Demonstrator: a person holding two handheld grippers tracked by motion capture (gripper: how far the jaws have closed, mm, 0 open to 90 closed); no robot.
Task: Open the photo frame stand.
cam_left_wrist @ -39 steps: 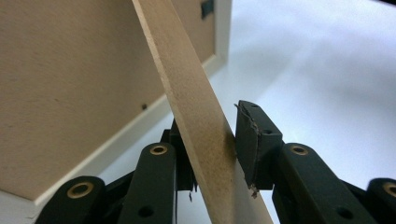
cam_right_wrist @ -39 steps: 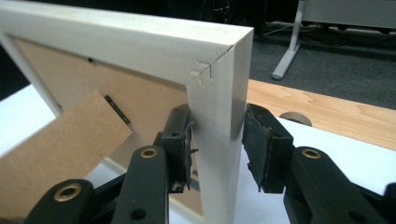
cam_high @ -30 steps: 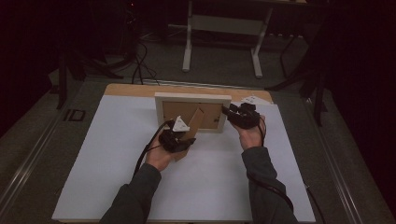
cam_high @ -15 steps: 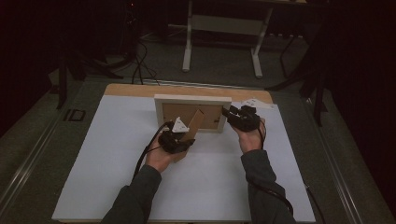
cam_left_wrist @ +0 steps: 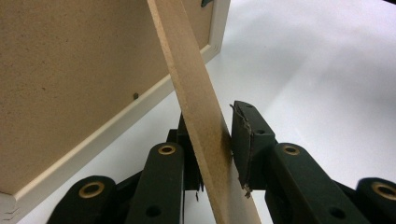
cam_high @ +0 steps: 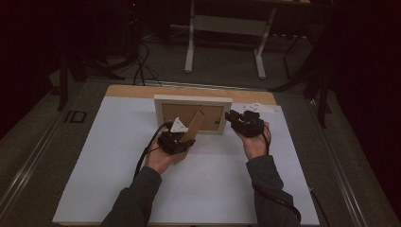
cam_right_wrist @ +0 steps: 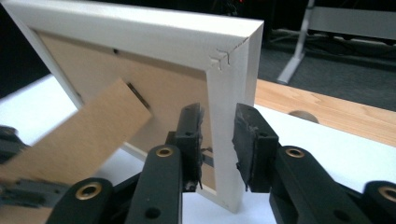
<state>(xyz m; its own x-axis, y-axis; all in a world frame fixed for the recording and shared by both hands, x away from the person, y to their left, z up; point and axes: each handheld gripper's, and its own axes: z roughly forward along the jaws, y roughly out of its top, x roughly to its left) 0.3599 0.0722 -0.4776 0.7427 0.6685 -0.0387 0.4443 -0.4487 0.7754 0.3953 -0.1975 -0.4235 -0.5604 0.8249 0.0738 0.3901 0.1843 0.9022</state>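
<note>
nearest me, my left gripper [cam_high: 177, 142] has its jaws pressed together on the cardboard stand [cam_left_wrist: 198, 116], the easel leg hinged to the back of the picture frame [cam_high: 193, 113]. in the left gripper view the strip runs up between the pads and is squeezed flat, with no gap on either side. i hold it low, near its free end, because that is where a small swing of my hand moves the leg most, and i judge i am setting how far it splays from the backing.

a little farther out and to the side, my right gripper [cam_high: 243, 122] is clamped on the frame's white side rail [cam_right_wrist: 229, 130], just below the upper corner with its cracked mitre. the rail sits between the two pads, one on the back face and one on the outer edge. that grip is there to keep the frame upright and steady while the other hand works the leg; without it the whole thing would likely tip or slide.

the frame itself stands on its long edge near the far end of the white sheet [cam_high: 118, 156], its brown back turned towards me.

beyond it lies the bare wooden edge of the table [cam_high: 132, 91], then the dark floor.
</note>
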